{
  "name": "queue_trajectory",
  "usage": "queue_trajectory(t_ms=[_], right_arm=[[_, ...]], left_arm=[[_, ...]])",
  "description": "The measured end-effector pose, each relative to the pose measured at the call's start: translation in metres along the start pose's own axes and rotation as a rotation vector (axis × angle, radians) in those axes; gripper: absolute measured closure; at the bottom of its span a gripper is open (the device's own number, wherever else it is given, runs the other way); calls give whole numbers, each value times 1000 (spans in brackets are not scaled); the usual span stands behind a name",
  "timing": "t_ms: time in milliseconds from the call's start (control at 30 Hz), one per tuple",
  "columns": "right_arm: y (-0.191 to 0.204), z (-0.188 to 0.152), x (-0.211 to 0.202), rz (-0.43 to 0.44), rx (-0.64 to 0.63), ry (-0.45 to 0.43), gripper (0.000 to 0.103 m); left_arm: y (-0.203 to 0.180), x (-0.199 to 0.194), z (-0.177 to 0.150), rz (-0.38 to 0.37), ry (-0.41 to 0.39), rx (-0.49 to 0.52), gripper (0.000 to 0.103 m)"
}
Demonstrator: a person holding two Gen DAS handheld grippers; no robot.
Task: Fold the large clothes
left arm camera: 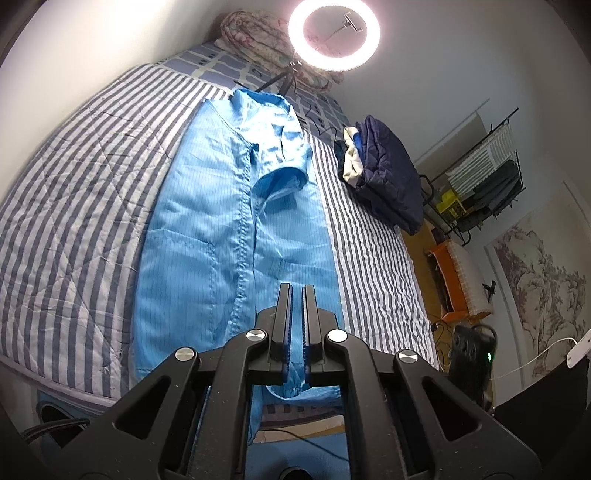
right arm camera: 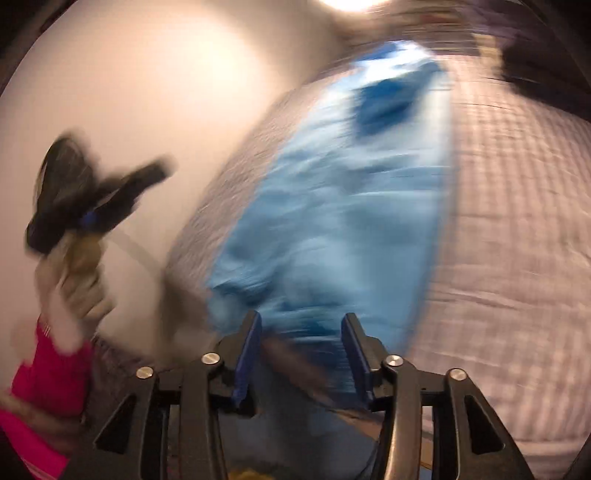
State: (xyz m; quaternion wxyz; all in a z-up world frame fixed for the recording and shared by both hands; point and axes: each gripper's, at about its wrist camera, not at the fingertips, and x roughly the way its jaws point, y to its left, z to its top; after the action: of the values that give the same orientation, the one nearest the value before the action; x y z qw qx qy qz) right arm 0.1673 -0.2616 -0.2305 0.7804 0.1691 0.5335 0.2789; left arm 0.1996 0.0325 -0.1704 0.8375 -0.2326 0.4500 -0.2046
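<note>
A long light-blue garment (left arm camera: 229, 221) lies lengthwise on the striped bed (left arm camera: 74, 206), a sleeve folded in over its upper right part. My left gripper (left arm camera: 297, 291) hovers over its near end, jaws nearly closed with a thin gap, holding nothing. In the blurred right wrist view the same blue garment (right arm camera: 340, 206) stretches away on the bed (right arm camera: 509, 221). My right gripper (right arm camera: 301, 325) is open and empty above its near hem. The left gripper (right arm camera: 92, 199), held by a gloved hand, shows at the left, raised off the bed.
A folded dark-blue quilted jacket (left arm camera: 384, 173) lies on the bed's right side. A lit ring light (left arm camera: 334, 33) stands at the bed's head beside a floral bundle (left arm camera: 258, 37). A clothes rack (left arm camera: 484, 173) and an orange bench (left arm camera: 458, 284) stand on the floor to the right.
</note>
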Motion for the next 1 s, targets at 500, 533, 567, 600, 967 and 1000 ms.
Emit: queue_trajectory(t_ms=[500,533,567,600,967,1000], right_arm=[[38,-51,25,108,-159,231,60],[36,-47,17,117,-148,202,60],[32,-40,8,119,-127,164,60],[27,-34,3,118,-107,133,60],[-14,65,-18,-45,-74,-83,60],[-17,75,-15,-62,-77,-90,60]], left_arm=[[-8,18,-7,11,38,20,102],[-8,20,-8,10,45,21,102],[-9,23,-9,9,50,21,102],[-9,26,-11,10,58,21,102],[-20,94,-59,17,120,19,102],[-21,98,-62,21,118,25,102]])
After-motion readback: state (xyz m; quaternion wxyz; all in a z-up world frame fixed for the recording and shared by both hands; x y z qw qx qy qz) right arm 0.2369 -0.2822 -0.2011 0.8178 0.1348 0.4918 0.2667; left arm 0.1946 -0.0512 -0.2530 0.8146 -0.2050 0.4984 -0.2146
